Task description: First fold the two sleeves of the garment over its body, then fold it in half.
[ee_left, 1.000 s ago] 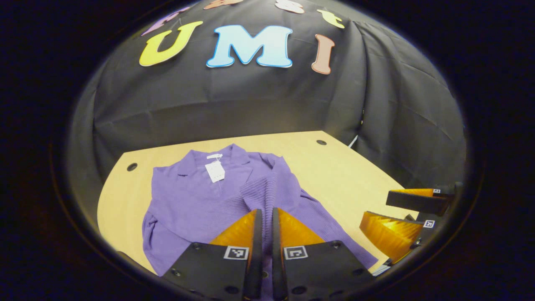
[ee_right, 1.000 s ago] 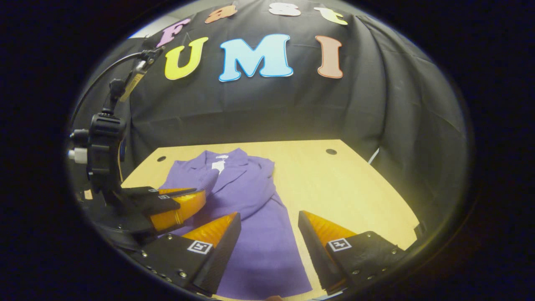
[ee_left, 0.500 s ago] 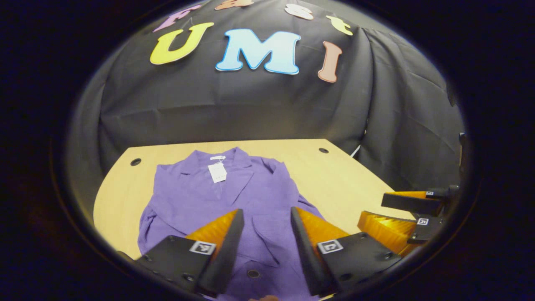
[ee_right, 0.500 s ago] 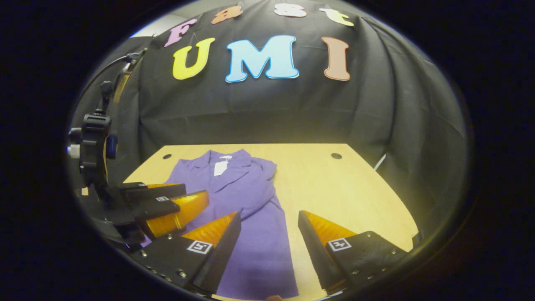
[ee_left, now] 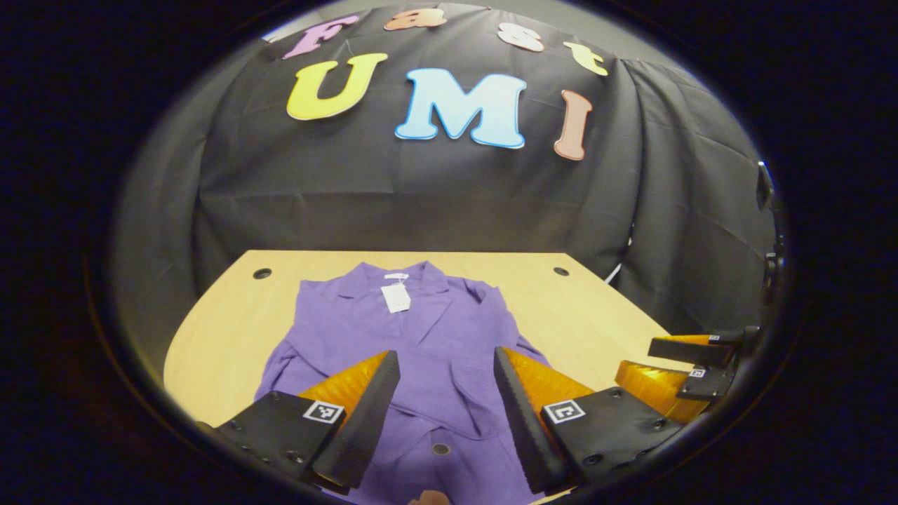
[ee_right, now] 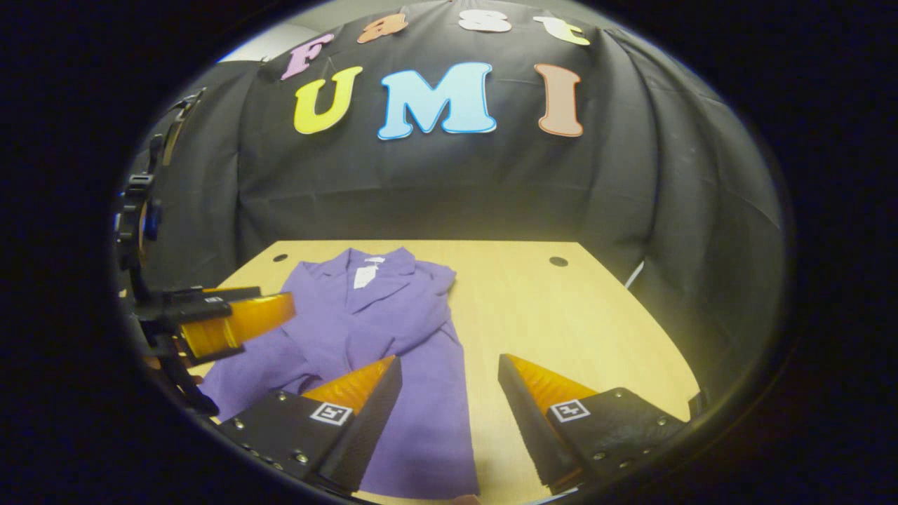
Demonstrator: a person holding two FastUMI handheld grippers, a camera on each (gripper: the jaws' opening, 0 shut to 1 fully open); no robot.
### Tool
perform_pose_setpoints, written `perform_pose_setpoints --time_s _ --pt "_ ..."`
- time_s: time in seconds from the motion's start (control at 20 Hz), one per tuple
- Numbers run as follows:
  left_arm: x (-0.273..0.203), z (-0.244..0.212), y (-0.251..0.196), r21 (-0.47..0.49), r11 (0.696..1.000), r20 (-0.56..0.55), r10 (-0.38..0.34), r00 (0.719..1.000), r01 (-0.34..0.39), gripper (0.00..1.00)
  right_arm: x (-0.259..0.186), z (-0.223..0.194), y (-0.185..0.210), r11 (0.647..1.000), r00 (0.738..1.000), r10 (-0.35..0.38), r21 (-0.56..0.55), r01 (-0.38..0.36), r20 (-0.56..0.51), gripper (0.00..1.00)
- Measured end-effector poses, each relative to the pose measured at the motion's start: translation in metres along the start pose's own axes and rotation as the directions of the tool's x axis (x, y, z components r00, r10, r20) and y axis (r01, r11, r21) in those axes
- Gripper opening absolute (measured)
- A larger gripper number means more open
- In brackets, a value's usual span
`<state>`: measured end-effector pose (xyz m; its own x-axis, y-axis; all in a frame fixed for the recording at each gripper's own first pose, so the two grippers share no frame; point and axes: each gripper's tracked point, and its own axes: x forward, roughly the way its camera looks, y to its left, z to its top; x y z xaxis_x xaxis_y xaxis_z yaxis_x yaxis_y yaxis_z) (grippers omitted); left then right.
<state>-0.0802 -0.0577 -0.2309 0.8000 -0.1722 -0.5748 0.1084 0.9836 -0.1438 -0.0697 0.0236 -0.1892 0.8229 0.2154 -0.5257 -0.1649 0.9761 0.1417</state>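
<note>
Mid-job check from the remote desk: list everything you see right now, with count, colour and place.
garment: one, purple, lying flat on the table, collar toward the wall
tag: one, white, at the garment's collar
button: one, dark, on the garment's near front
table: one, light wood, in front of the wall
holes: two, dark, at the table's far corners
wall: one, black cloth, behind the table
left gripper: one, fingers open, above the garment's near part
right gripper: one, fingers open, above the garment's edge and bare table
</note>
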Motion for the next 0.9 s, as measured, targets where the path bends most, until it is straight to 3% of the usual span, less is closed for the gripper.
perform_pose_setpoints --time_s 0.05,0.1,0.6,0.9 --pt "-0.008 -0.006 0.009 -0.003 1.0 -0.014 0.013 1.0 -0.013 0.92 -0.002 -0.006 -0.002 1.0 1.0 -0.017 -0.004 0.017 -0.013 0.87" --pt "-0.015 -0.012 0.019 -0.008 1.0 -0.026 0.022 0.999 -0.022 0.93 -0.005 -0.013 -0.003 1.0 0.999 -0.028 -0.004 0.028 -0.026 0.87" --pt "-0.097 -0.108 0.145 -0.055 0.984 -0.156 0.161 0.975 -0.172 0.95 -0.028 -0.098 0.0 0.988 0.979 -0.084 0.111 0.106 -0.185 0.87" --pt "-0.119 -0.156 0.197 -0.091 0.971 -0.229 0.197 0.953 -0.223 0.95 -0.033 -0.138 -0.004 0.973 0.961 -0.105 0.175 0.153 -0.258 0.87"
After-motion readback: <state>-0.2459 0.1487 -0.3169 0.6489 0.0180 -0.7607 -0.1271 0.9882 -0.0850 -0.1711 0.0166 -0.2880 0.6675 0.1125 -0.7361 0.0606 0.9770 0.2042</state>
